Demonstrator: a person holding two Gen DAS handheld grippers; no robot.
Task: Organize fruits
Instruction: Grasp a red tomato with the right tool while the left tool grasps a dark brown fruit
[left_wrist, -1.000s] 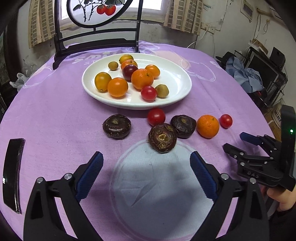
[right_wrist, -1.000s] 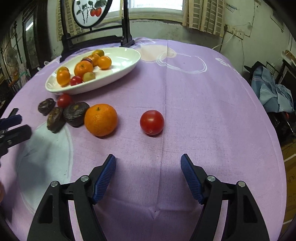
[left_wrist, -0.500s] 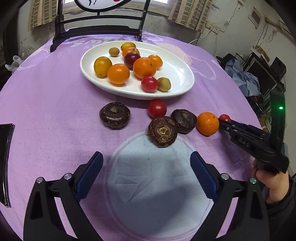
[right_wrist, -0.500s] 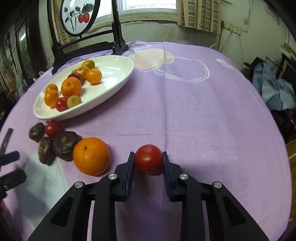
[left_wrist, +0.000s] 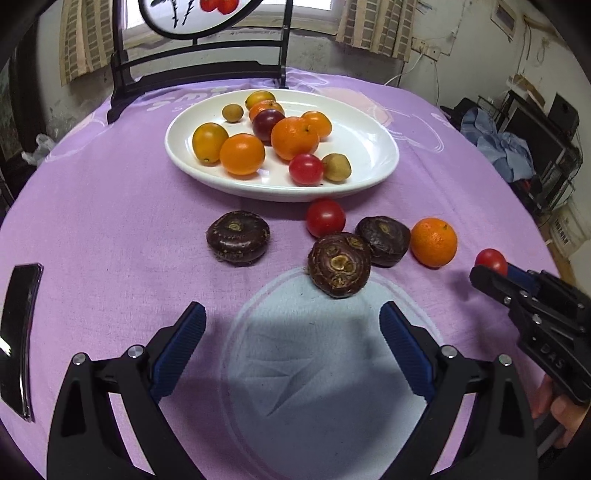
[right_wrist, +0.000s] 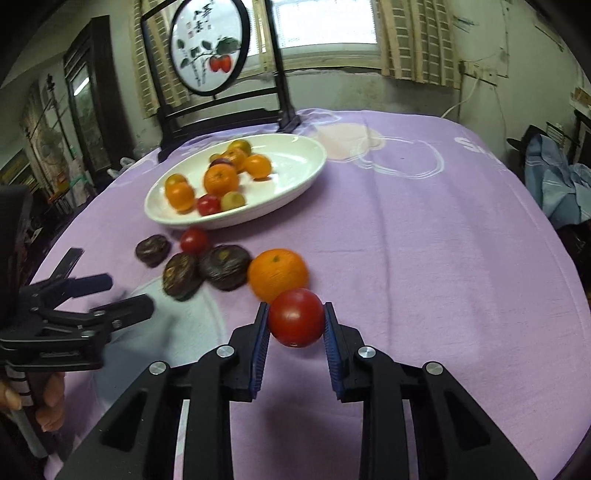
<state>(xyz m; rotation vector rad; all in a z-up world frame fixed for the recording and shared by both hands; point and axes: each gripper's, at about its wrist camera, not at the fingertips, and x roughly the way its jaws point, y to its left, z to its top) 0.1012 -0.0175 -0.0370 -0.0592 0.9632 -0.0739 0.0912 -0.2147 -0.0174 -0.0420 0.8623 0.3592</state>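
Observation:
My right gripper (right_wrist: 295, 325) is shut on a red tomato (right_wrist: 296, 317) and holds it above the purple cloth; the tomato also shows in the left wrist view (left_wrist: 491, 260). My left gripper (left_wrist: 291, 332) is open and empty, just short of a dark water chestnut (left_wrist: 339, 264). Two more dark chestnuts (left_wrist: 238, 236) (left_wrist: 384, 240), a red tomato (left_wrist: 325, 217) and an orange (left_wrist: 434, 242) lie on the cloth in front of the white plate (left_wrist: 373, 147). The plate holds several oranges, a red tomato (left_wrist: 306, 169) and small green-brown fruits.
A black phone (left_wrist: 18, 332) lies at the table's left edge. A dark chair back with a round painted panel (right_wrist: 207, 51) stands behind the plate. The right gripper's body (left_wrist: 539, 325) is at the right of the left wrist view.
My right gripper has lifted the red tomato off the cloth and tilted up. My left gripper has drawn back a little and stays open.

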